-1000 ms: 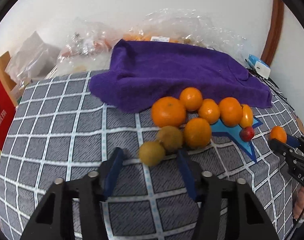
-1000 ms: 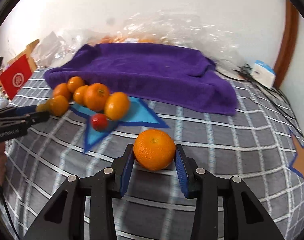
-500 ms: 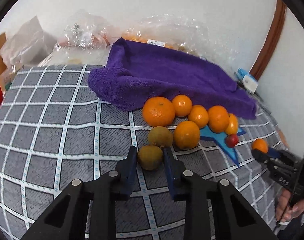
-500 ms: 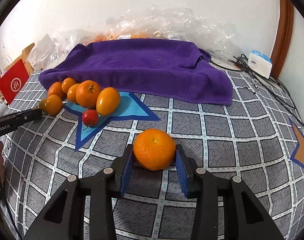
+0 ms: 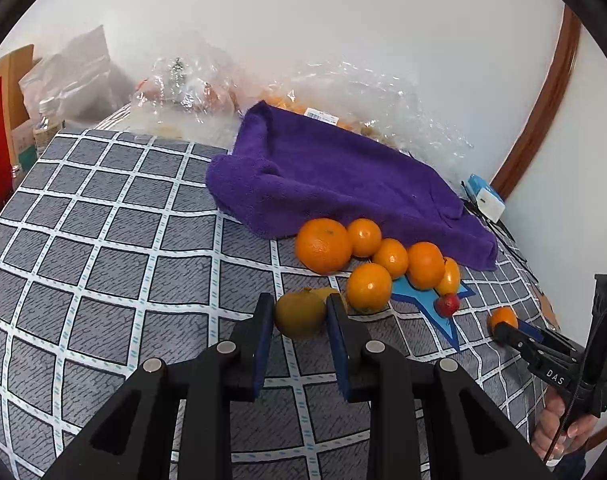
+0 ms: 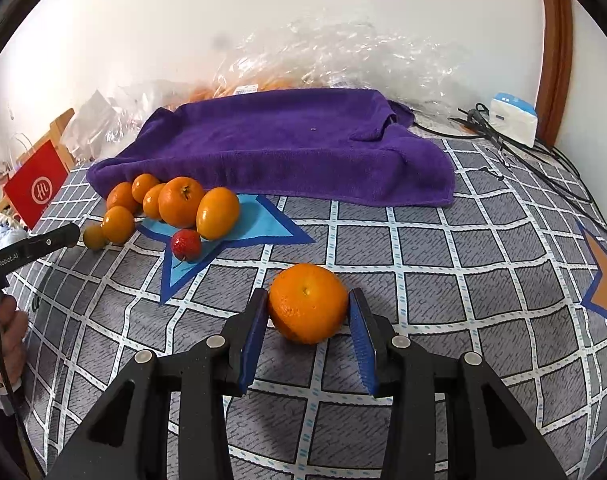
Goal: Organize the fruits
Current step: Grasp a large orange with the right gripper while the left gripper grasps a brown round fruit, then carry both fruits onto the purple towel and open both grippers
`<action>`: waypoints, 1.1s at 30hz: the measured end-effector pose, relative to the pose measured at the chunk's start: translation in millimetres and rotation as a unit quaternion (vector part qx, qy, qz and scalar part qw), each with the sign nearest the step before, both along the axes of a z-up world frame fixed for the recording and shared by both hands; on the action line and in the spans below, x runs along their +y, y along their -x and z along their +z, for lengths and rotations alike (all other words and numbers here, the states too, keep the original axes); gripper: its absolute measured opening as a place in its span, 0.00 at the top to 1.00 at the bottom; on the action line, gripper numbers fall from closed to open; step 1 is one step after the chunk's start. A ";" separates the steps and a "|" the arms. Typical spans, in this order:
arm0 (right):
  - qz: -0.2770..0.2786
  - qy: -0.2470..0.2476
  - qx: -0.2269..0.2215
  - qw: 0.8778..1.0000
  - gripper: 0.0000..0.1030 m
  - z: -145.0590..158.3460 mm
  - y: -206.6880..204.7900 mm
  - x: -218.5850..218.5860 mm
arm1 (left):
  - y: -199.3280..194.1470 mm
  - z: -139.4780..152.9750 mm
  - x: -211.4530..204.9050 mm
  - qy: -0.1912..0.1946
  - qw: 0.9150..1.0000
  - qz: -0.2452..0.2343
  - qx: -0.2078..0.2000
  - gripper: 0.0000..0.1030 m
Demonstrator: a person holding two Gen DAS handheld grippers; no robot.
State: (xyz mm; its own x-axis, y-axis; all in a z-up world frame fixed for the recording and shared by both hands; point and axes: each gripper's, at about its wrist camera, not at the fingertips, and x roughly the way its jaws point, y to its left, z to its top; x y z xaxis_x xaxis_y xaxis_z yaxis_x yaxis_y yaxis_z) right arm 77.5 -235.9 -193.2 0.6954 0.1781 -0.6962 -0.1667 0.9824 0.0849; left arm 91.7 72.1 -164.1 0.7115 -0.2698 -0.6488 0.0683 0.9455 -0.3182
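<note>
The left tongs (image 5: 299,318) have just closed on the nearer kiwi (image 5: 299,317), which a second ago lay loose between open blades; that fruit is now caught and looks ready to be carried off. The right tongs (image 6: 308,322) grip an orange (image 6: 307,302) as before, resting on the checked cloth (image 6: 443,304). The kiwi is dull olive-brown, small, slightly egg-shaped. Just behind it sits a second kiwi (image 5: 335,294), then the cluster of oranges (image 5: 323,245) and a red berry (image 5: 447,305) against the purple towel (image 5: 335,172).
</note>
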 end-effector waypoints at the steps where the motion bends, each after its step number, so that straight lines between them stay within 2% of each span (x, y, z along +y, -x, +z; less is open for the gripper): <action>1: -0.001 -0.004 0.001 1.000 0.61 0.2 0.1 -1.5 | 0.1 0.1 0.2 0.000 1.000 0.001 0.000 0.75; 9: -0.023 0.004 -0.001 1.000 0.61 4.5 2.2 -12.5 | 4.1 3.9 -2.3 -0.006 1.000 0.002 -0.010 0.75; 15: -0.034 0.008 -0.011 0.999 0.61 22.9 -2.0 -17.4 | 9.8 8.3 -1.6 -0.008 1.000 0.003 -0.029 0.75; 21: -0.032 0.005 -0.024 0.999 0.61 50.1 -15.9 -19.1 | 1.5 9.9 0.5 -0.002 1.000 0.003 -0.007 0.75; 24: -0.043 0.008 -0.040 0.998 0.61 66.1 -24.8 -20.9 | -1.0 27.7 0.2 0.002 1.000 0.001 -0.014 0.75; 28: -0.052 0.005 -0.056 0.997 0.61 86.6 -42.1 -20.9 | -11.7 65.3 -4.0 -0.014 0.999 -0.002 -0.036 0.75; 33: -0.062 -0.006 -0.068 0.996 0.61 107.1 -69.2 -15.7 | -44.1 100.9 -6.3 -0.022 0.999 0.012 -0.027 0.75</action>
State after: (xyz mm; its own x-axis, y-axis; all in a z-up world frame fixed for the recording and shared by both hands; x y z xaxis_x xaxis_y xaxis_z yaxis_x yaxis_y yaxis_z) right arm 146.7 -251.5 -86.1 0.8001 0.0925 -0.5927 -0.0542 0.9951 0.0821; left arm 135.9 65.8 -63.2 0.7515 -0.2237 -0.6206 0.0608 0.9602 -0.2725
